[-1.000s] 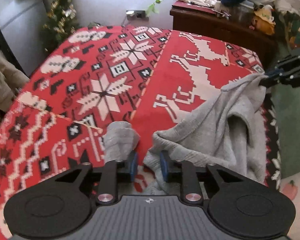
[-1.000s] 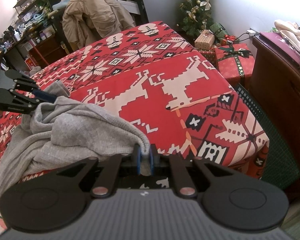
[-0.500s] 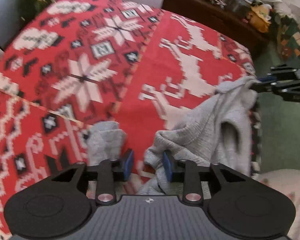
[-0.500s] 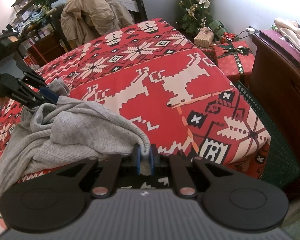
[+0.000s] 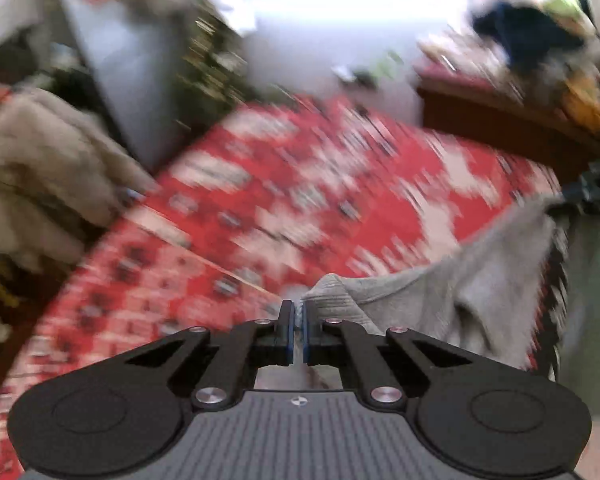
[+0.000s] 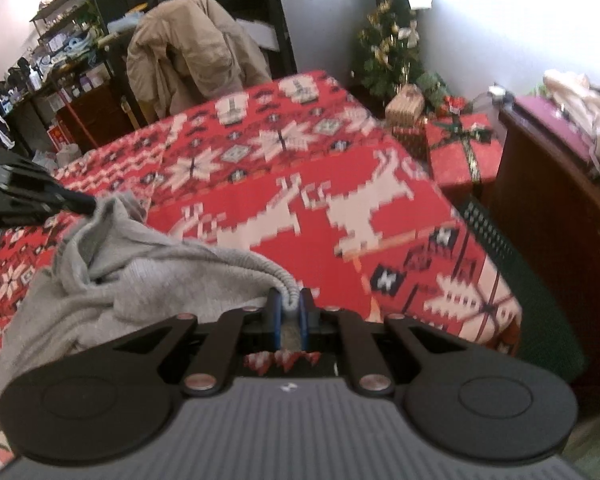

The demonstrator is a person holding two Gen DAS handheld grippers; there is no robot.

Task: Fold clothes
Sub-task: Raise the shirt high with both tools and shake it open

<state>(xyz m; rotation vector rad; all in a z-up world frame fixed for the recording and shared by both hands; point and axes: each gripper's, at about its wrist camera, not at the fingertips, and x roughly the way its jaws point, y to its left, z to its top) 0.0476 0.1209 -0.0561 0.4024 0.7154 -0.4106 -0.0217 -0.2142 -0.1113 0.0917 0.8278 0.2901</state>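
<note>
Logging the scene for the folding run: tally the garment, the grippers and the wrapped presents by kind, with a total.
Grey garment: 1
Grippers: 2, left gripper and right gripper, both shut on the garment
Wrapped presents: 2, red present and tan present
Total: 5

Both wrist views angled down, close; share grey garment (image 5: 440, 300), red blanket (image 6: 300, 168).

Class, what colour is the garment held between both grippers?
Plain light grey knit garment; it shows best in the right wrist view.
</note>
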